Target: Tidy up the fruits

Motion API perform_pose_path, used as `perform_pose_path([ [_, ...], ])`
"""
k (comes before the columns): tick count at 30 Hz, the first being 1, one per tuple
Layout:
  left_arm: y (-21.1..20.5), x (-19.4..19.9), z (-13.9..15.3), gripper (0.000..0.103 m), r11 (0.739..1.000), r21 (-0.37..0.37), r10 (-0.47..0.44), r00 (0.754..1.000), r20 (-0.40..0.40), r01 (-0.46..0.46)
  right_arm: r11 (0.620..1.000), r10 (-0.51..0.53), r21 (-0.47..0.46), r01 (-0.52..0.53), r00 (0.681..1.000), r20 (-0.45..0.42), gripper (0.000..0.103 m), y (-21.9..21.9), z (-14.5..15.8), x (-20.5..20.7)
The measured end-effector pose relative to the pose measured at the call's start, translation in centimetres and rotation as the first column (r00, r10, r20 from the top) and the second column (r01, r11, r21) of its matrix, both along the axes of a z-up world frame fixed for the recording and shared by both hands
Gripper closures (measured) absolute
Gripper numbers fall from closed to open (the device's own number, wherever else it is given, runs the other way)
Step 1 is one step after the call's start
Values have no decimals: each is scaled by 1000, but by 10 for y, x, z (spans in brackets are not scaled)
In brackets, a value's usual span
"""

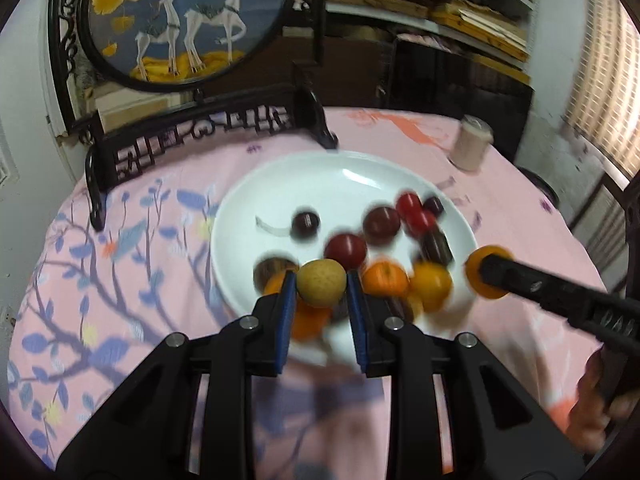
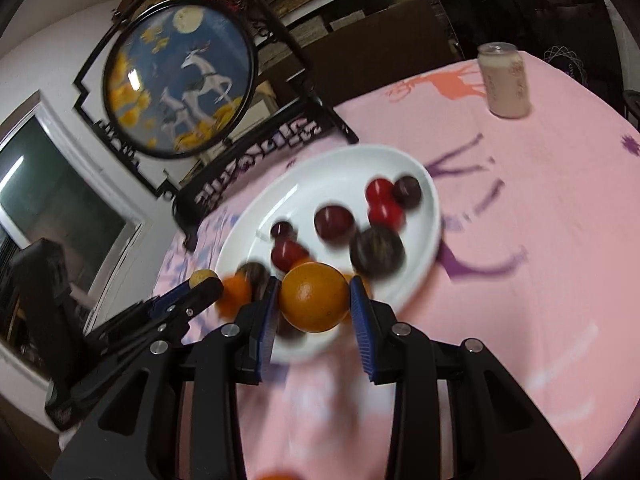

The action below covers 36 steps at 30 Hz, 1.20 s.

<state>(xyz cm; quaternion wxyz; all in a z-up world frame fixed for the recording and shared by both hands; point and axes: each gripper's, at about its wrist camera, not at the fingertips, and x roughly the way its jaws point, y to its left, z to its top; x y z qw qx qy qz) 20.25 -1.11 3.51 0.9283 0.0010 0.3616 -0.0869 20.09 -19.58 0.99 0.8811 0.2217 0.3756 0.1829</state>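
Note:
My left gripper is shut on a small yellow fruit and holds it above the near rim of a white plate. My right gripper is shut on an orange, also over the plate's near edge. The plate holds several dark plums, red fruits and oranges. The right gripper with its orange shows at the right of the left wrist view. The left gripper shows at the left of the right wrist view.
A pink patterned cloth covers the round table. A round deer-picture screen on a dark carved stand stands behind the plate. A pale drink can stands at the far right. Shelves fill the back wall.

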Motion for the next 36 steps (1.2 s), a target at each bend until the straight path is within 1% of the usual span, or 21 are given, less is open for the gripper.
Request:
perform_pose_path([
  [1,0,5,1,73,1000,-10,12,1000,11,-11,1000,-6,-8,6,1000,12,65,3,-2,9],
  [2,0,10,0,66,1000,-23,19,1000,14,-18,1000,-12,-14,13,1000,22,59,4,-4,13],
  [3,0,14,-2,45,999,-37,27,1000,11,-26,999,-22,-23,23,999,40,39,6,-6,17],
  [4,2,15,-5,35,999,-38,29,999,13,-29,999,-26,-37,28,999,46,36,6,-8,18],
  [5,3,15,-7,35,999,-27,27,999,21,-26,999,-24,-47,26,998,56,36,5,-8,18],
  [6,5,15,-10,35,1000,0,30,999,23,-30,999,-22,-46,25,997,68,36,2,-7,17],
  [7,8,15,-11,36,999,7,32,999,19,-32,999,-28,-40,31,997,76,36,-1,-5,16],
  [9,16,14,-10,36,999,-38,34,999,3,-34,999,-35,-27,37,995,89,36,-6,-2,11],
  [11,24,8,-7,36,997,-73,38,999,-7,-38,999,-25,-22,27,997,79,36,-7,-2,7],
  [14,27,-7,-5,34,997,-59,47,999,15,-46,1000,-9,-13,9,999,32,36,-13,-9,-9],
  [16,28,-19,-10,27,998,-52,45,999,15,-44,1000,5,4,-5,1000,10,36,-16,-13,-24],
  [17,29,-24,-14,26,998,-51,46,999,10,-45,1000,13,8,-14,1000,9,36,-18,-14,-33],
  [19,29,-37,-23,26,998,-39,40,999,-21,-40,999,32,-5,-32,999,13,36,-18,-16,-53],
  [22,29,-58,-27,25,999,-11,33,999,-16,-33,995,90,-42,-88,995,33,36,-14,-15,-85],
  [23,29,-67,-26,23,1000,-5,29,1000,-8,-29,993,105,-48,-103,993,43,36,-14,-14,-95],
  [25,30,-85,-24,11,1000,-3,27,999,19,-27,990,132,-60,-129,990,56,36,-13,-15,-117],
  [27,32,-99,-23,9,999,6,40,998,39,-41,987,152,-58,-149,987,53,36,-15,-20,-135],
  [29,34,-106,-24,9,999,7,49,998,32,-49,983,175,-60,-173,984,39,36,-15,-27,-150],
  [31,36,-109,-28,9,998,9,60,998,20,-60,979,196,-69,-194,980,37,36,-12,-29,-158],
  [33,35,-111,-31,9,998,17,65,998,11,-65,972,217,-99,-213,976,30,37,-5,-32,-162],
  [36,35,-113,-34,8,997,32,72,997,5,-73,961,238,-144,-235,971,8,43,6,-37,-163],
])
